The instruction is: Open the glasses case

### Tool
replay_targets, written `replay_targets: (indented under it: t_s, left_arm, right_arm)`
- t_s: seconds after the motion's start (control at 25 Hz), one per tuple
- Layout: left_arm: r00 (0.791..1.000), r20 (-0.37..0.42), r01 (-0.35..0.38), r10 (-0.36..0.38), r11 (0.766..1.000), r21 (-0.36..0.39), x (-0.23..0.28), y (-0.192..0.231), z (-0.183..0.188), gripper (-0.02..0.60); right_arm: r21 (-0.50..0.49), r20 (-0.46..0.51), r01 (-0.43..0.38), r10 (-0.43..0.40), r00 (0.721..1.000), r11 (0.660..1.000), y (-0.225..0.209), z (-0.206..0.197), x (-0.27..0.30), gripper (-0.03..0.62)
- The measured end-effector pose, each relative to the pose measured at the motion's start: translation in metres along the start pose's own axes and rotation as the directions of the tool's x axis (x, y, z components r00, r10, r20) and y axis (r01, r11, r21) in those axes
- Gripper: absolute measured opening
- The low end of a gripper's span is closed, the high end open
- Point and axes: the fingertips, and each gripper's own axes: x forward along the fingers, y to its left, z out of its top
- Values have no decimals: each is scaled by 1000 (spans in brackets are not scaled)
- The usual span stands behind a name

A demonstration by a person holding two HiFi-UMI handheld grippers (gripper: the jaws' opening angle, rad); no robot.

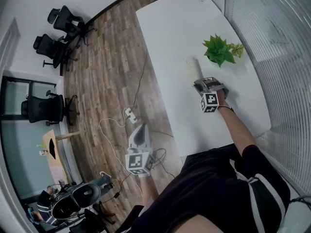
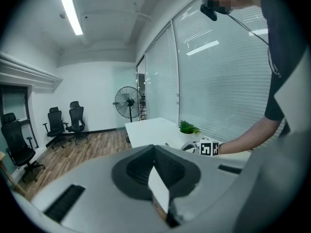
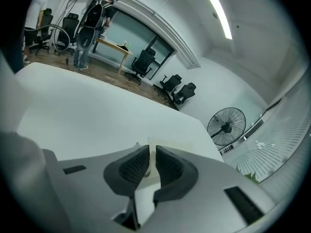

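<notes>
One case (image 1: 194,68), perhaps in right gripper (image 3: 151,154)

Green plant (image 1: 219,50) on white table (image 1: 170,33); perhaps three office chairs (image 1: 46,46) beyond.

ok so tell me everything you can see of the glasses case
The glasses case is a pale cream, flat-looking oblong with a matte surface, lying on the white table near the green plant but apart from it. No open lid shows. Its near end sits at the right hand-held gripper. In the right gripper view its edge runs into the narrow gap between the jaws, but whether the pads press it is unclear. Nothing else touches it.
</notes>
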Motion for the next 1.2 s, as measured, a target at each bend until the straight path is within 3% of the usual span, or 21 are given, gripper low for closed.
replay_targets:
  t_s: [0.16, 0.4, 0.48, 0.6, 0.64, 0.84, 0.92, 1.04, 1.2]
  left_arm:
    - [1000, 15, 10, -10, 1000, 15, 2, -1, 2, -3]
    - [1000, 27, 8, -8, 1000, 0, 9, -2, 8, -3]
    - [999, 29, 15, -15, 1000, 2, 11, -4, 8, -2]
    - [1000, 25, 14, -14, 1000, 1, 12, -4, 9, -3]
    - [1000, 24, 14, -15, 1000, 2, 13, -5, 9, -3]
    - [1000, 17, 23, -23, 1000, -6, 16, -7, 8, -2]
    - [1000, 13, 20, -20, 1000, -13, 16, -7, 8, -2]
    - [1000, 11, 10, -10, 999, -32, 20, -8, 5, -3]
    - [999, 38, 10, -8, 998, -61, 26, -9, 6, -3]
  right_arm:
    - [154, 3, 54, -55, 998, 987, -20, -7, -13, 40]
    - [377, -55, 91, -76, 996, 922, -30, -42, -24, 31]
    - [515, -46, 97, -85, 995, 851, -35, -53, -26, 29]
    - [732, -33, 101, -112, 993, 674, -43, -71, -29, 28]
    - [768, -34, 100, -116, 993, 632, -45, -76, -28, 28]
    - [859, -42, 92, -110, 993, 504, -45, -90, -28, 26]
    - [870, -41, 93, -117, 992, 484, -46, -92, -28, 26]
    - [866, -27, 88, -128, 991, 493, -48, -93, -31, 26]
    - [875, -25, 107, -177, 984, 473, -58, -93, -58, 26]
